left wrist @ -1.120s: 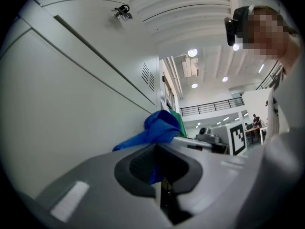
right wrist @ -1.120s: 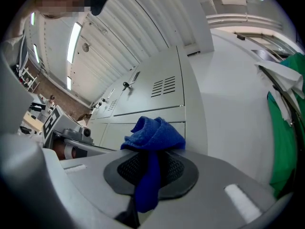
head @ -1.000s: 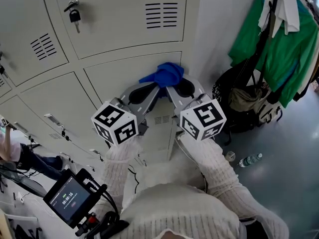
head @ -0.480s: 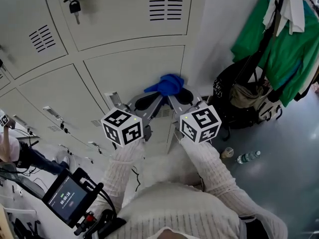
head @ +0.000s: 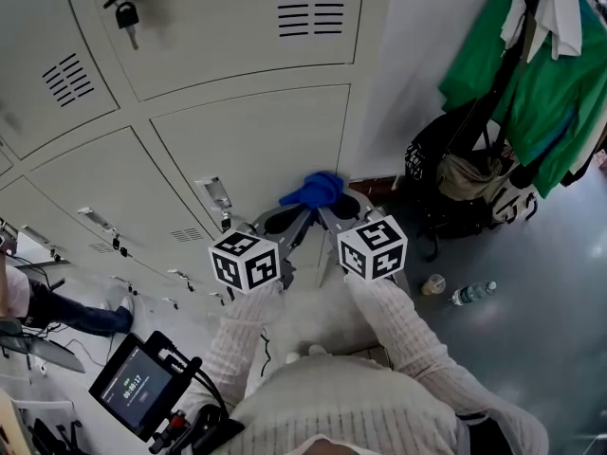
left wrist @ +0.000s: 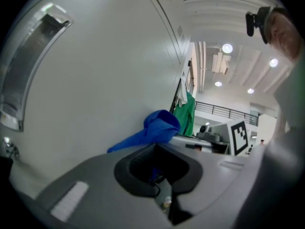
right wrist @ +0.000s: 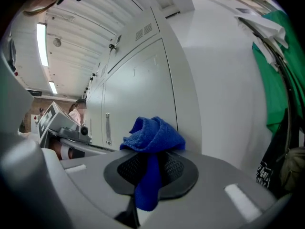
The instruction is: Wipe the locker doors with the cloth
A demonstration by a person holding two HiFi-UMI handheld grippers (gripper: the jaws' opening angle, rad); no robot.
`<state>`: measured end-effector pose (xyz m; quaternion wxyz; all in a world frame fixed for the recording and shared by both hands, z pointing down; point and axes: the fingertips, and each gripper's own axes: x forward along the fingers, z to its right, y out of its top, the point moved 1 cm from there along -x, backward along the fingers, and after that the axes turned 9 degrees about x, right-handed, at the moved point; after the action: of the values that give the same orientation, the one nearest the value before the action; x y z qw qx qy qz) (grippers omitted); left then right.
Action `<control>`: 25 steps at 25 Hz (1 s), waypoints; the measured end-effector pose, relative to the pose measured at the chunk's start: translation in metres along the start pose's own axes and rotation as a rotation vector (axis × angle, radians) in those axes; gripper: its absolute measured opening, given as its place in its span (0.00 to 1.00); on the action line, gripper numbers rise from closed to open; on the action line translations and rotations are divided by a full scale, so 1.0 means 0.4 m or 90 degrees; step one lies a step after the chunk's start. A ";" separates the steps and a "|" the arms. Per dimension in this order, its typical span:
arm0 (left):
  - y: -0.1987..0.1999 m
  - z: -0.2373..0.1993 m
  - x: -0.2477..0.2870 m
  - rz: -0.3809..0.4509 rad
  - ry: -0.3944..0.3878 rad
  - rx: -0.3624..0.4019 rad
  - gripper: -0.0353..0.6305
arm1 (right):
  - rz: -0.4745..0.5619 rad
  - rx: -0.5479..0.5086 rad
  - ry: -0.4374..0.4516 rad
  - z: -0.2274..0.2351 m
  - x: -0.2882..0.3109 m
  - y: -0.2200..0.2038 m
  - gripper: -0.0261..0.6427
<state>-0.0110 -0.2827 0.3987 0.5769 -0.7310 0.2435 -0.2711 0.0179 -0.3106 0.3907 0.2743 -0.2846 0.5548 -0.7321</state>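
Cloth (head: 313,190) gripped at lower locker door (head: 248,140).
Right gripper (right wrist: 151,155) clamps the bunched blue cloth; left gripper (left wrist: 156,151) appears closed on its tail. Cloth sits directly ahead of both tips, against the door's lower right corner; the panel extends up-left.

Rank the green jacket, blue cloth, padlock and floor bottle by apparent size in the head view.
1. green jacket
2. blue cloth
3. bottle and padlock: about alike, left unranked.
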 end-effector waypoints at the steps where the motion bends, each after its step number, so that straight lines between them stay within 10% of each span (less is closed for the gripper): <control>1: -0.015 -0.003 0.003 -0.007 0.001 -0.007 0.06 | -0.010 0.005 -0.001 0.005 0.002 -0.016 0.11; 25: -0.236 -0.067 0.031 -0.080 0.027 -0.126 0.06 | -0.167 0.096 0.010 0.056 0.045 -0.248 0.11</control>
<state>-0.0161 -0.2897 0.4972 0.4787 -0.7921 0.2350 -0.2968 0.0131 -0.3149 0.4939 0.1925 -0.3270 0.4585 -0.8036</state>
